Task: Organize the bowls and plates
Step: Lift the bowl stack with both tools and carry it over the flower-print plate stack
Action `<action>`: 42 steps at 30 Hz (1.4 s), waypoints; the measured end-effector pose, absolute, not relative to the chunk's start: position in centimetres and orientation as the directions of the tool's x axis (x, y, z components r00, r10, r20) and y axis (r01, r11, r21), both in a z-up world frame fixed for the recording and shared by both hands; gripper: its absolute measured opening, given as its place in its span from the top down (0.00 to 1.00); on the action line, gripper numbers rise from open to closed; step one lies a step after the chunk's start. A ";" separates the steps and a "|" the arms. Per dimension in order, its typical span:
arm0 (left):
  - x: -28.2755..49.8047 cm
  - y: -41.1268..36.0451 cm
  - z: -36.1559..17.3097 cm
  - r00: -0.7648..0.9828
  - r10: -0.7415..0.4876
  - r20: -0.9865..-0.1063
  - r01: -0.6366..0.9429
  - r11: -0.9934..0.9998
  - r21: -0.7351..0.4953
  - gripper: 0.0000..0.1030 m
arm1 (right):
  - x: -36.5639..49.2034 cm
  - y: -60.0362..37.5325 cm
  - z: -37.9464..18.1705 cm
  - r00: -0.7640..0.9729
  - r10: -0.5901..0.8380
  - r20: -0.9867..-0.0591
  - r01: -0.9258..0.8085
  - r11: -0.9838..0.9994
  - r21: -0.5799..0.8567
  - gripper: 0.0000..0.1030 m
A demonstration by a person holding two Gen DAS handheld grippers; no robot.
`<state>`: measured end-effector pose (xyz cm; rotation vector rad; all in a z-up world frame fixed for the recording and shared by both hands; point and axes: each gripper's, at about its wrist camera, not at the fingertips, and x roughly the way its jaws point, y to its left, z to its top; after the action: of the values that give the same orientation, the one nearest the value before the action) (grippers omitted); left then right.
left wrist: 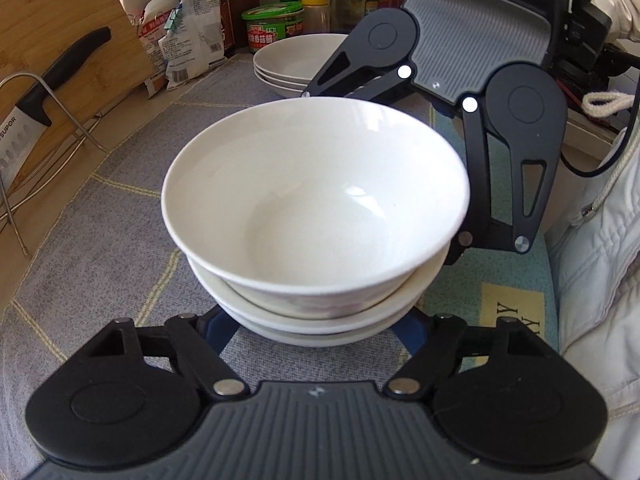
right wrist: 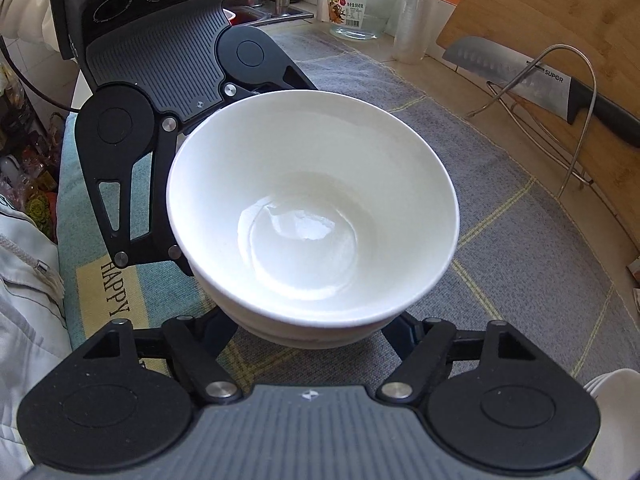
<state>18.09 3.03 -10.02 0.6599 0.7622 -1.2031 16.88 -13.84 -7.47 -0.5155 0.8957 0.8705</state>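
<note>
On the mat (left wrist: 100, 240), the bowl stack (left wrist: 316, 216) is flanked by the left gripper (left wrist: 316, 334) and right gripper (right wrist: 316, 336), jaws part-closed, contact hidden; it should be squeezed evenly and lifted level.

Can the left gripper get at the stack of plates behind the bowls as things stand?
Probably not directly. The left gripper straddles the base of the bowl stack, which, with the right gripper, stands between it and the stack of plates. It would have to go round.

Glossy ceramic bowls (left wrist: 316, 200) – matt woven cloth (left wrist: 120, 216), bamboo board (right wrist: 540, 12).
</note>
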 end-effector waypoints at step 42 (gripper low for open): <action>19.8 -16.2 -5.6 0.190 -0.639 -0.745 0.982 0.122 0.145 0.22 | 16.8 -32.4 -1.6 0.453 0.336 -0.826 -0.747 0.649 -0.145 0.21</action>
<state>19.77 -16.19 -5.65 0.7193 0.5910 -1.2886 16.78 -32.37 -1.63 -0.5429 0.8611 0.7107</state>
